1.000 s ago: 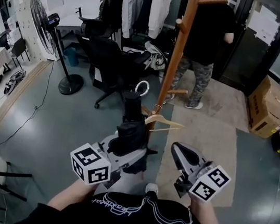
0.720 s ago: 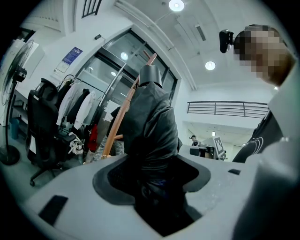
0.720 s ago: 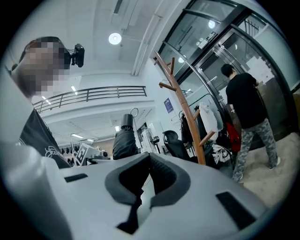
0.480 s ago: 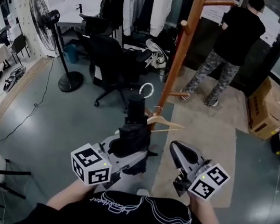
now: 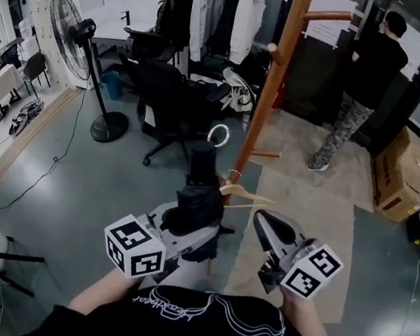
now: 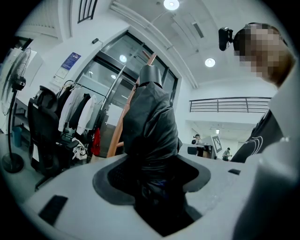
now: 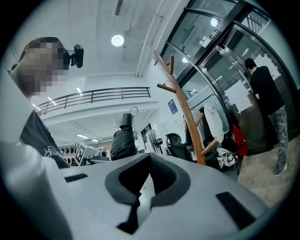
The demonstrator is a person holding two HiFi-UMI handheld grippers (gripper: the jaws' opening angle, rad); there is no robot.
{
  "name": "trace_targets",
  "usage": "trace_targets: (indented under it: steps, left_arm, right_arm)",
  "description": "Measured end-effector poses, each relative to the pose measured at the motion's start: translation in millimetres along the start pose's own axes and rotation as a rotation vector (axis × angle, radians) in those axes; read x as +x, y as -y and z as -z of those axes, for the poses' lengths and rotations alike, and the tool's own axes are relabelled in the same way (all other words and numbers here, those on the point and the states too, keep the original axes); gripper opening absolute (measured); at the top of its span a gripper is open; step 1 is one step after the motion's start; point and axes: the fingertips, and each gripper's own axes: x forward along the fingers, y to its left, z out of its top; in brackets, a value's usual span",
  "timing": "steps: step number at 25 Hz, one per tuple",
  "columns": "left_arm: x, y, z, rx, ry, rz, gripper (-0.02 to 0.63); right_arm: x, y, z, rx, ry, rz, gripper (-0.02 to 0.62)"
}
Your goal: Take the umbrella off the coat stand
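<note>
Umbrella eased back, left gripper clamping (right gripper closed).

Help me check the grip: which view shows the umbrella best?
The left gripper view: the black umbrella fills its centre, clamped by the left gripper. The head view shows it smaller, near the coat stand. The right gripper view shows only its upper part.

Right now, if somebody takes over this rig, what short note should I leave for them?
Left gripper: jaws shut on the folded black umbrella, held upright.
Right gripper: jaws together, empty.
The umbrella is clear of the coat stand, touching no peg. A wooden hanger hangs low on the stand.
Done: umbrella off the stand.
Left: probably only to carry it away.
</note>
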Motion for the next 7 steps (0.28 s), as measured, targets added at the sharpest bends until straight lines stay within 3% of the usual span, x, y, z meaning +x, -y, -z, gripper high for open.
trace_targets:
  steps: [7]
  left_arm:
    - [8,2,-7,0.016,0.008,-0.011,0.241]
  right_arm:
    - [-4,6,-14,-0.025,0.018,-0.013,0.003]
